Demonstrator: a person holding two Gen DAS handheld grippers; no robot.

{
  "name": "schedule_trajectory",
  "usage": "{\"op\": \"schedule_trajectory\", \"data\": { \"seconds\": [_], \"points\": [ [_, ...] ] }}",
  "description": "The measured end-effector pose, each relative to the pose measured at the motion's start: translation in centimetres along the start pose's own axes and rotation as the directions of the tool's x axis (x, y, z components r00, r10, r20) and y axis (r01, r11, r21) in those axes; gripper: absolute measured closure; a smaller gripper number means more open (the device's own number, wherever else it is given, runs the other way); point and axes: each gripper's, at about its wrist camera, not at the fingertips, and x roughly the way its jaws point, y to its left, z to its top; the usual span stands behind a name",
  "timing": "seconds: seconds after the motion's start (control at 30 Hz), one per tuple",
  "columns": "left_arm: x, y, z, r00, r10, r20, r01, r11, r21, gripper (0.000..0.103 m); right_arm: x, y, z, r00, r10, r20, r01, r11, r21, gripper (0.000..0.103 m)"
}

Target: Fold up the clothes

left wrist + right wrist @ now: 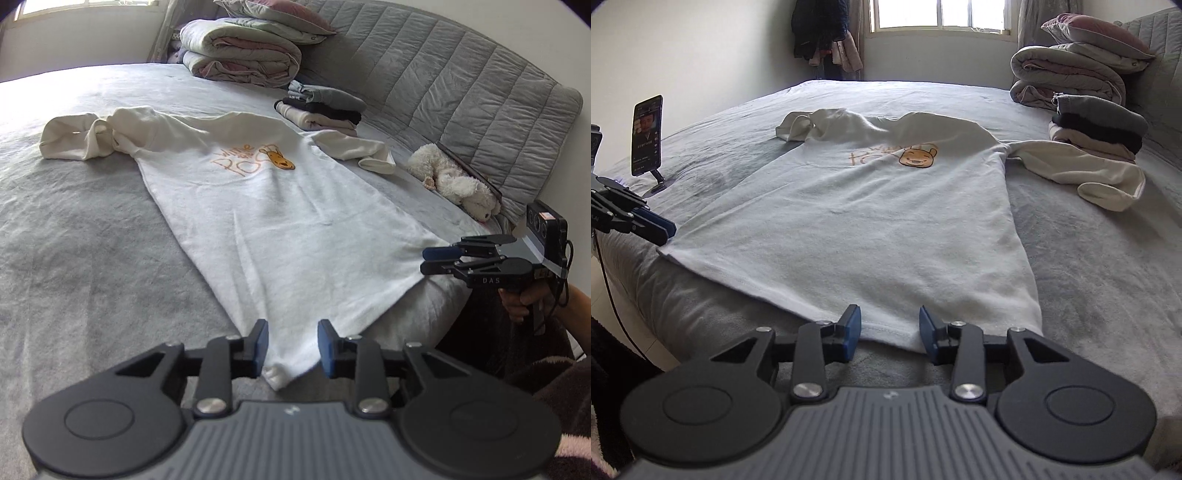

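1. shirt (871,221) – white, long-sleeved, w/ an orange bear print on the chest, spread flat face-up on the bed (1108,295). hem lies at the near edge, collar toward the far side.
2. sleeves – both bunched up, not laid flat; one crumpled at each shoulder.
3. left gripper (293,345) – at one hem corner; blue pads apart, the corner of cloth lies between them, pads not pressing on it. seen from the right wrist view the pads look nearly together, beside the shirt's edge.
4. right gripper (890,332) – at the other hem corner; fingers apart, hem edge sits between them, not clamped.
5. hand (524,299) – grips the right gripper's handle, seen in the left wrist view.
6. folded pile (321,110) – stacked clothes near the headboard (461,92), just past one sleeve.
7. quilt (240,55) – rolled, pillows on top, far corner.
8. plush toy (454,181) – lies against the headboard.
9. phone (646,134) – upright on a stand at the bed's edge, screen lit.
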Motion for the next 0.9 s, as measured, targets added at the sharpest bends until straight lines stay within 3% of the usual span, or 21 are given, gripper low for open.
{"op": "schedule_trajectory", "data": {
  "seconds": [0.27,0.47,0.63,0.9],
  "points": [
    [2.4,1.9,2.2,0.992,0.107,0.067,-0.097,0.986,-0.135,0.045,0.5,-0.7,2.9,0.998,0.052,0.021,-0.053,0.998,0.038,0.051],
    [4.7,3.5,4.5,0.971,0.22,0.098,-0.19,0.95,-0.248,0.043,3.5,-0.4,6.7,0.997,0.078,0.027,-0.078,0.997,0.002,0.047],
    [6.6,5.5,5.9,0.931,0.351,0.098,-0.294,0.882,-0.368,0.043,6.7,0.5,9.6,0.994,0.105,0.029,-0.104,0.994,-0.039,0.045],
    [7.8,8.0,8.0,0.834,0.539,0.116,-0.434,0.772,-0.464,0.041,12.6,2.4,15.0,0.988,0.148,0.046,-0.145,0.987,-0.068,0.045]
  ]
}}
